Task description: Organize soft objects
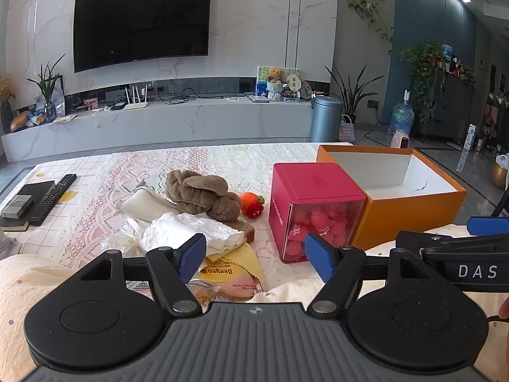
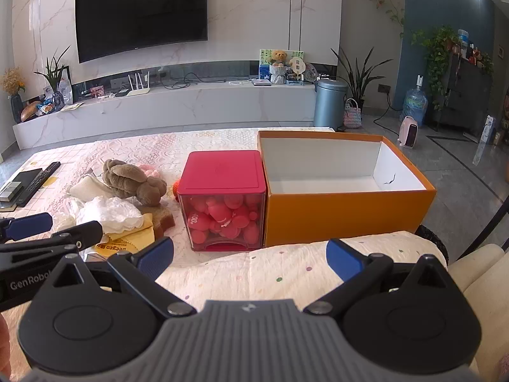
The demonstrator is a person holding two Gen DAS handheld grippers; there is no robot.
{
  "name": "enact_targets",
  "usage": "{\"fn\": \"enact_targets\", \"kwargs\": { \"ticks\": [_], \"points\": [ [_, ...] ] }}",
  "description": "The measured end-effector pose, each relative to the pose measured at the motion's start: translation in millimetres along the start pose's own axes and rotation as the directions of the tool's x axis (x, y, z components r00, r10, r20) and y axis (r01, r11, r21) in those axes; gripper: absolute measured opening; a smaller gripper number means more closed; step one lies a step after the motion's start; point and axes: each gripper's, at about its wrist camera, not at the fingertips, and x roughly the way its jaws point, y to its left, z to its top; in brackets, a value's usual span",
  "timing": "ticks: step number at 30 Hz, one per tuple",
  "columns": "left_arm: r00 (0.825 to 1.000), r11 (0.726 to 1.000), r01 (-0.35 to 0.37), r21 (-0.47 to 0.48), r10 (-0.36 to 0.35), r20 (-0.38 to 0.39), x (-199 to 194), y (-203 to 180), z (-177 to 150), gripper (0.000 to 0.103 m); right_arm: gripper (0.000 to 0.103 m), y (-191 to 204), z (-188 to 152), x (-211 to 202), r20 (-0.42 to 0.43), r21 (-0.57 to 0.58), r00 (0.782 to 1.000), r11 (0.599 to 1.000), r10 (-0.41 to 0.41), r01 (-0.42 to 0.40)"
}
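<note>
Right wrist view: both tools, right (image 2: 249,259) and left (image 1: 254,259), spread wide, short of the orange box (image 2: 318,219) near wall.

The small orange knitted toy (image 2: 174,187) shows only as a sliver behind the pink-lidded clear cube box (image 2: 222,200) in the right wrist view. The flat brown slice-shaped piece (image 1: 248,230) lies mostly under the crumpled white lace cloth (image 1: 191,232). The yellow printed packet (image 1: 229,270) is partly behind the left claw's blue finger pad (image 1: 191,258). The other claw (image 1: 458,254) is cut off by the left wrist view's edge.
</note>
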Motion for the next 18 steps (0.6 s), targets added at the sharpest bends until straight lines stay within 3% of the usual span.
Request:
{"fn": "enact_targets", "kwargs": {
  "ticks": [18],
  "points": [
    [1.0,1.0,0.005,0.0,-0.005,-0.007,0.3,-2.0,0.0,0.083,0.1,-2.1,-0.8,0.9,-0.006,0.006,1.0,1.0,-0.001,0.001]
  ]
}}
